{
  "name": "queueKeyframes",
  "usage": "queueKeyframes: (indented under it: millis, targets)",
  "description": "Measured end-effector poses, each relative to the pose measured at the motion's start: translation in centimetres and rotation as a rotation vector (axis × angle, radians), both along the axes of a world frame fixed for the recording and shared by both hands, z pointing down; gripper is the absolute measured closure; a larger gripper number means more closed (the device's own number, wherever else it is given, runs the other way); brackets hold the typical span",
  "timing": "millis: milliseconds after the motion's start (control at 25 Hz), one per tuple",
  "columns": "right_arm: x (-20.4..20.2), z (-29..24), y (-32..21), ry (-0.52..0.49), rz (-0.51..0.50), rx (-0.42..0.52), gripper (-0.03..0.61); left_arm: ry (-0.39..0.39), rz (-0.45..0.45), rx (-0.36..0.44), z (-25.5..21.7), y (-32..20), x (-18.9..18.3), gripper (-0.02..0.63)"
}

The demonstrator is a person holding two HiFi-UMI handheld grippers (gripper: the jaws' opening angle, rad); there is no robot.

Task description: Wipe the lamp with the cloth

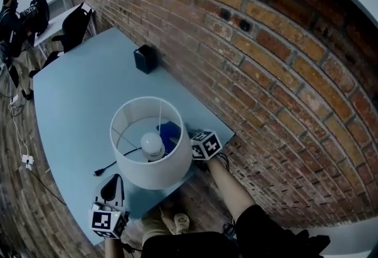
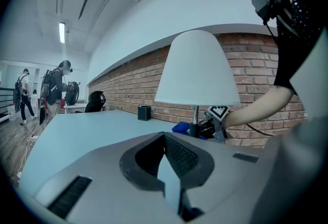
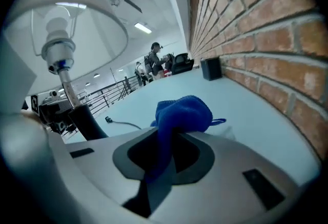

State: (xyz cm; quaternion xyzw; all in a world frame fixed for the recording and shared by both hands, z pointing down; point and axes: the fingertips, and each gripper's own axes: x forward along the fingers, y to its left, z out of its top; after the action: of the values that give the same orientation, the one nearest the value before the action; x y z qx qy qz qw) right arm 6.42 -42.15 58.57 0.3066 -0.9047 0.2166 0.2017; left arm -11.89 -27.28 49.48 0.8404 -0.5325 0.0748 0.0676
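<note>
The right gripper has its jaws clamped on the blue cloth, which bunches up in a soft lump just past the tips. It sits low on the wall side of the lamp, tucked under the rim of the white shade, with the cloth close to the lamp's base but apart from it.

From those jaws the lamp's thin stem lies off to the left and runs straight up to the bulb. A wipe of it would likely need the cloth swung sideways toward the stem, then drawn up and down along it.

The left gripper rests on the table on the side of the lamp away from the brick wall. Its jaws are pressed together with nothing between them, and they point at the lamp from farther off. The right gripper is the nearer one.
</note>
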Motion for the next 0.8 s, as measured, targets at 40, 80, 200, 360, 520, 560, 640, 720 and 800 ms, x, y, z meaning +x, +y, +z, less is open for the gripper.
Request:
queueKeyframes:
  millis: [40,80,200,360,520,560,640,720,800]
  targets:
    - [1.1,-0.9,-0.1,-0.016,0.047,0.039,0.517,0.002,-0.003,0.003,-0.1,0.1,0.0,0.604]
    - [2.3,-1.9,0.0,-0.024,0.097,0.075,0.517,0.005,-0.005,0.003,-0.1,0.1,0.0,0.604]
    - [6.3,-4.9,1.3,0.007,0.232,0.174,0.517,0.022,-0.004,-0.001,0.0,0.7,0.6,0.604]
    - [11.0,-9.5,4.5,-0.012,0.334,0.299,0.517,0.044,0.012,0.046,-1.5,0.7,2.6,0.604]
    - [10.2,-11.4,9.6,-0.069,0.320,0.343,0.517,0.080,0.016,0.071,-2.6,1.3,4.4,0.604]
    - [9.6,-11.5,10.7,-0.071,0.314,0.351,0.517,0.077,0.022,0.077,-2.7,1.5,4.9,0.604]
    - [8.0,-11.8,12.3,-0.087,0.304,0.364,0.517,0.057,0.034,0.089,-2.9,1.9,5.7,0.604]
    - [6.1,-11.9,13.5,-0.121,0.303,0.368,0.517,0.039,0.033,0.092,-2.9,2.5,6.0,0.604]
    - [5.2,-12.0,14.1,-0.150,0.324,0.367,0.517,0.032,0.027,0.092,-2.9,2.8,5.9,0.604]
